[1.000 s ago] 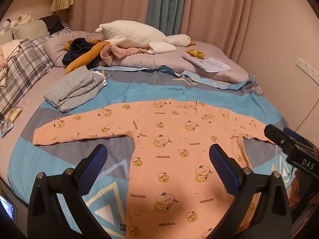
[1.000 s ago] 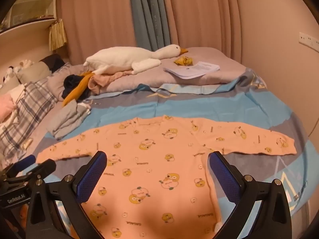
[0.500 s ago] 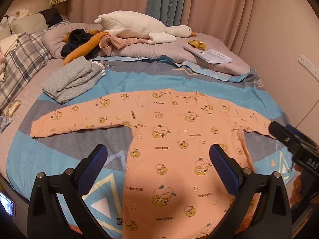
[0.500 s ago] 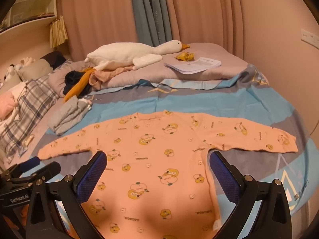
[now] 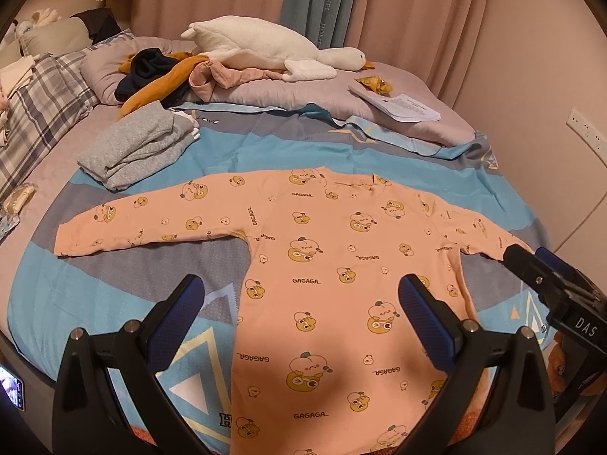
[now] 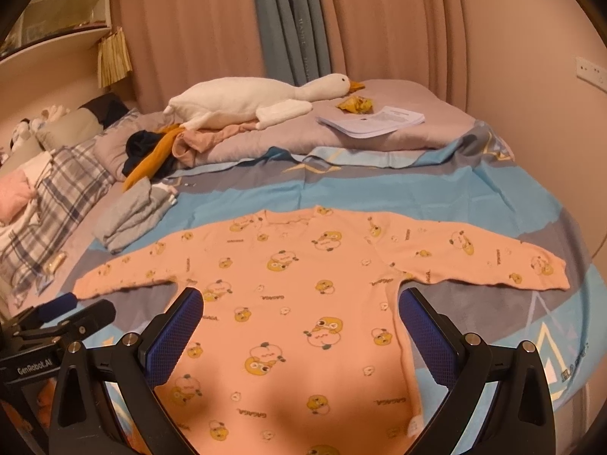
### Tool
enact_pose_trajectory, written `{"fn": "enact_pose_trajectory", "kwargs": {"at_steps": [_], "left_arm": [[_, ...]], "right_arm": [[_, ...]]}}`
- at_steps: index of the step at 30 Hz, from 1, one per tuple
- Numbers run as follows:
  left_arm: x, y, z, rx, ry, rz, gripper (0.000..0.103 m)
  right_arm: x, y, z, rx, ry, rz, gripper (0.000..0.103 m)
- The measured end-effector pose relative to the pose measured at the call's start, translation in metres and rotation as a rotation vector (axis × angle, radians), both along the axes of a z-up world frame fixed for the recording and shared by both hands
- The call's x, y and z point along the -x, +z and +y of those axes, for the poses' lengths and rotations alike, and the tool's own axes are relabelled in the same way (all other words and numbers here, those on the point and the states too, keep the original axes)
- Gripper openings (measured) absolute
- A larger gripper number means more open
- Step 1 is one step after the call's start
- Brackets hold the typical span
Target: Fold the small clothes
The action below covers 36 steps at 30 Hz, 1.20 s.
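- Peach top point(image 5: 334, 265) lay flat on bed point(image 5: 114, 295), sleeves spread left & right; no fold made yet.
- Left gripper point(image 5: 303, 303) & right gripper point(image 6: 299, 311): jaws apart, empty, hovering at near end.
- Grey pile point(image 5: 132, 148) far left looked folded already.

I see the bed point(image 5: 265, 151) carrying a spread peach shirt point(image 5: 322, 265), folded grey clothes point(image 5: 132, 148), a plush goose point(image 5: 265, 45) and papers point(image 5: 406, 106).

pajama top point(image 5: 334, 265) hem cut off below, paper point(image 5: 402, 104) print illegible
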<state>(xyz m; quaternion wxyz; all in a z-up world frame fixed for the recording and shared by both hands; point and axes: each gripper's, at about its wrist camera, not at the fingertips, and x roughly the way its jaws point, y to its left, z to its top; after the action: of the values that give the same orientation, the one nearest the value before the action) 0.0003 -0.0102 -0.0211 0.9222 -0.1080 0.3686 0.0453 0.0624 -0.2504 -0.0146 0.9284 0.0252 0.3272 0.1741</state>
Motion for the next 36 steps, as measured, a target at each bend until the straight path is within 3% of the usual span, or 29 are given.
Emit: {"fn": "enact_pose_trajectory", "kwargs": {"at_steps": [36], "left_arm": [[0.008, 0.013, 0.009, 0.012, 0.000, -0.039, 0.102]], "right_arm": [[0.003, 0.000, 0.003, 0.015, 0.016, 0.015, 0.102]]}}
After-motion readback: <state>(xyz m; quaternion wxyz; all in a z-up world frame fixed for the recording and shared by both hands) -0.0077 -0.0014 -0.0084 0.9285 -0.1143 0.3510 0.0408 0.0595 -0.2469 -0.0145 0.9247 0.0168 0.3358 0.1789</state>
